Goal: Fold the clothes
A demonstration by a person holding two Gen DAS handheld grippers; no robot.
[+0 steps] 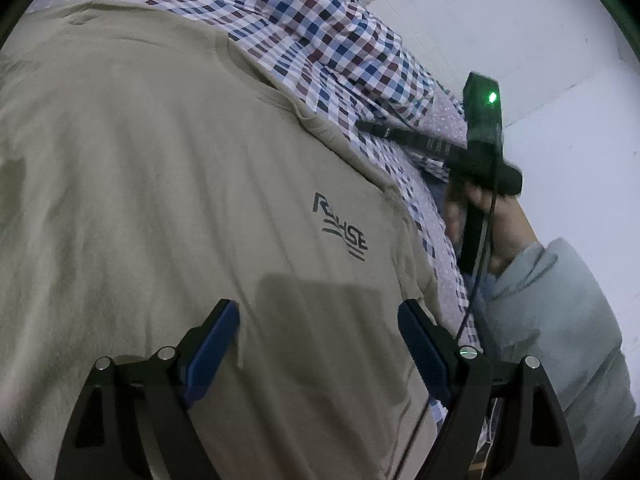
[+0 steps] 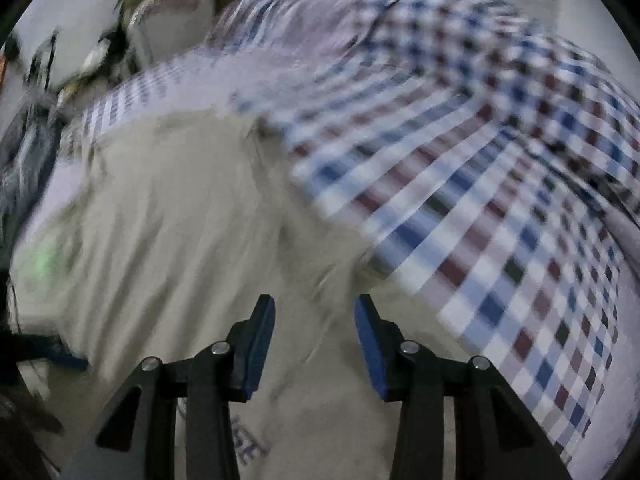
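- The left hand-held gripper (image 1: 318, 322) hangs just over the tan T-shirt (image 1: 168, 200). Its two blue pads are wide apart and grip nothing
- The right hand-held gripper (image 2: 315, 320) is over the same tan T-shirt (image 2: 168, 232). Its blue pads are part way apart with only bare cloth showing in the gap below. It holds nothing
- The tan T-shirt lies spread out flat. It has dark letters (image 1: 340, 230) printed on the chest
- A checked shirt (image 1: 320, 40) in blue, red and white lies just beside the T-shirt, at its neck side, and touches its edge
- Both lie on a pale purple sheet with small dots (image 1: 444, 120)
- In the left view a person's hand (image 1: 486, 220) in a light sleeve (image 1: 560, 320) holds the other tool's black handle
- The right view is blurry
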